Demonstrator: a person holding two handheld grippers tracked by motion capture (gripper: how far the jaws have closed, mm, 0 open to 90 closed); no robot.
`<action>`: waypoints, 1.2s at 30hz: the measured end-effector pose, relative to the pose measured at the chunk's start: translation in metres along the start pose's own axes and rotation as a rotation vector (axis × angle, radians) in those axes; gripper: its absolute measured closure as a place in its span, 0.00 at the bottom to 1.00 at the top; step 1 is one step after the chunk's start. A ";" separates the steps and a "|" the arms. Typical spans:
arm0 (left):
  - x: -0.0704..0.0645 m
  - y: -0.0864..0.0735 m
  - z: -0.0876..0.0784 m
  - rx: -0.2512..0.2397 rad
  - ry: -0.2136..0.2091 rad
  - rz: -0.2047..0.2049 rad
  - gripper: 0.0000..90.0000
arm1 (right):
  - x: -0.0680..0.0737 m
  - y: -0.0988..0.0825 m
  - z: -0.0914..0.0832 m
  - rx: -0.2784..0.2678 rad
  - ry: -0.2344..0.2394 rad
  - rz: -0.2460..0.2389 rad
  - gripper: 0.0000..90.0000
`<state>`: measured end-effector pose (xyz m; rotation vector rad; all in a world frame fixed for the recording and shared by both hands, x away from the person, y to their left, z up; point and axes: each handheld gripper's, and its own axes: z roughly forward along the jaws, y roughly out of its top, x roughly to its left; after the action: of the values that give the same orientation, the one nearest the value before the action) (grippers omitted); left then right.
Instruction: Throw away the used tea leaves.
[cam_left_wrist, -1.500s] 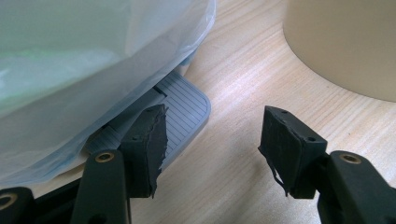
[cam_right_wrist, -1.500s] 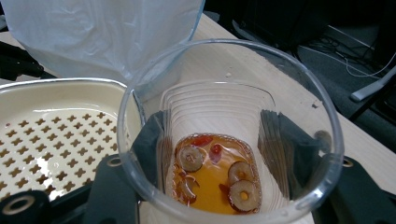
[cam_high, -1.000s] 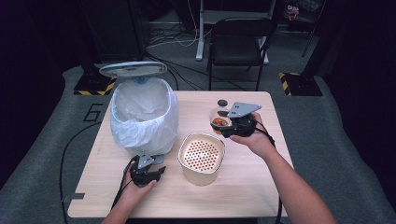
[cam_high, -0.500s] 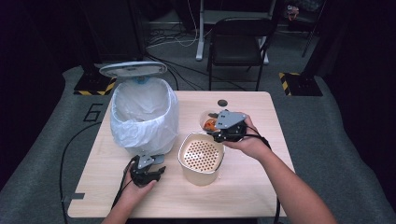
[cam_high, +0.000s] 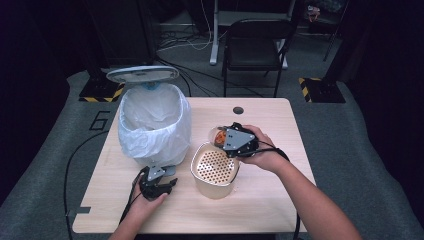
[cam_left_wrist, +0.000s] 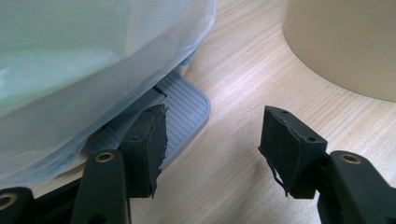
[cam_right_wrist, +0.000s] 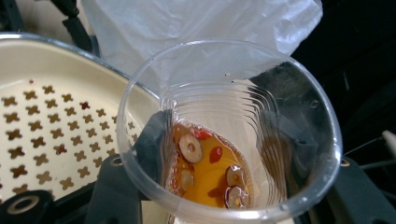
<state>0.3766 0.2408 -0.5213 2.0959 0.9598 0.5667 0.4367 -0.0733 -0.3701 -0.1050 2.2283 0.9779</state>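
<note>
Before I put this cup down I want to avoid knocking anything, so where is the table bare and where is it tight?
Bare wood lies right of the strainer pot, out to the table edge, and along the front between both forearms. The far right corner past the round hole is free too. It is crowded where the lined bin, the pot and the cup sit close together.

A clear plastic cup (cam_right_wrist: 229, 135) sits clamped between the jaws of the right gripper (cam_high: 231, 143), its ribbed wall pressed by a pad on either side. It is tilted, so the amber liquid with red berries and pale round slices pools against its lower side. Just beside that gripper, on the side toward the person, stands a cream container (cam_high: 215, 171) with a perforated strainer insert; the cup's rim hangs over its far edge.
</note>
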 end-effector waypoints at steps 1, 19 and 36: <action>0.000 0.000 0.000 0.001 0.000 0.001 0.45 | 0.002 0.000 0.000 0.003 0.005 -0.014 0.52; -0.001 0.000 0.000 -0.001 -0.007 -0.032 0.45 | 0.036 0.007 -0.005 0.026 -0.205 -0.373 0.52; -0.002 0.000 0.001 -0.009 -0.007 -0.038 0.45 | 0.068 0.004 0.007 0.169 -0.387 -0.918 0.53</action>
<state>0.3758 0.2392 -0.5223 2.0656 0.9894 0.5424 0.3883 -0.0527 -0.4136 -0.7217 1.6021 0.2652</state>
